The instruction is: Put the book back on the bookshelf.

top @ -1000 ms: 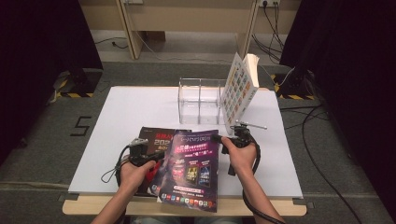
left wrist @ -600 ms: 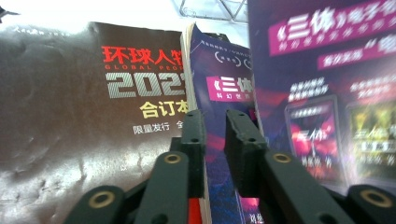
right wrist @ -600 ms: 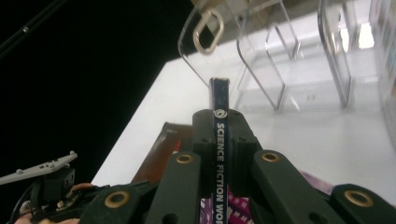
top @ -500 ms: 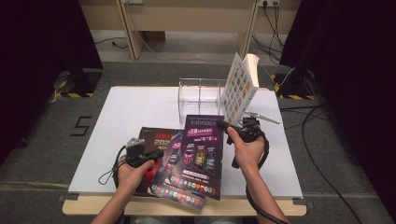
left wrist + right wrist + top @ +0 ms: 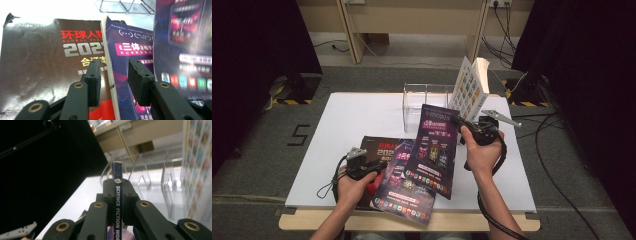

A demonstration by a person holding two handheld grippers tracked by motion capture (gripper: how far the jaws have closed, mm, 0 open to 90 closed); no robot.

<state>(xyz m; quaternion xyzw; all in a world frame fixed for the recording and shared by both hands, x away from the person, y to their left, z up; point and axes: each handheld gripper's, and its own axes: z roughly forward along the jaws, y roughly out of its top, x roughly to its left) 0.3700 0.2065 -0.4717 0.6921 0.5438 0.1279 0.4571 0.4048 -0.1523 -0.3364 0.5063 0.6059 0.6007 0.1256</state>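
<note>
Purple magazine covers crowd the near edge of the white counter. The left tongs have just been opening over the lower purple magazine, pads spread and clear of it. The right tongs pinch the lifted magazine by its spine. Next, I'd guess, it gets stood upright in the clear rack beyond, beside the leaning book

Lifted magazine: dark purple cover, pink banner, rows of small coloured icons.
Brown magazine: red and silver lettering.
Table: white.
Leaning book: multicoloured grid.
</note>
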